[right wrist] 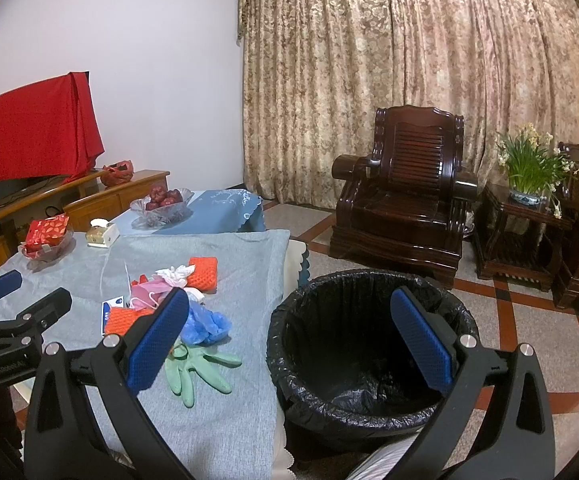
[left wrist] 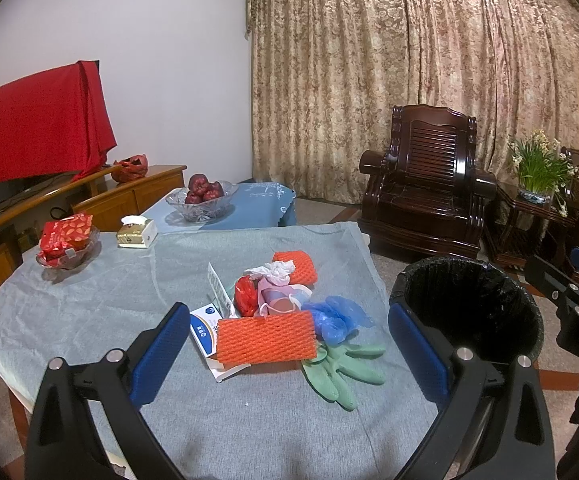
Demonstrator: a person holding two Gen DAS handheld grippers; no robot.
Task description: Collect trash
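A heap of trash lies on the grey tablecloth (left wrist: 89, 312): an orange foam net (left wrist: 265, 338), a second orange net (left wrist: 295, 266), a green rubber glove (left wrist: 339, 372), blue plastic gloves (left wrist: 335, 316), a pink face mask (left wrist: 279, 298), red wrapper (left wrist: 245, 294), white tissue (left wrist: 277, 270) and a white-blue card box (left wrist: 203, 334). My left gripper (left wrist: 289, 350) hangs open above the near side of the heap, holding nothing. My right gripper (right wrist: 289, 338) is open and empty over the rim of the black-lined bin (right wrist: 369, 360), with the green glove (right wrist: 197, 368) to its left.
The bin (left wrist: 469, 304) stands on the floor by the table's right edge. At the back of the table are a glass dish with a red packet (left wrist: 67, 240), a tissue box (left wrist: 137, 232) and a fruit bowl (left wrist: 203, 196). A dark wooden armchair (left wrist: 429, 184) stands behind.
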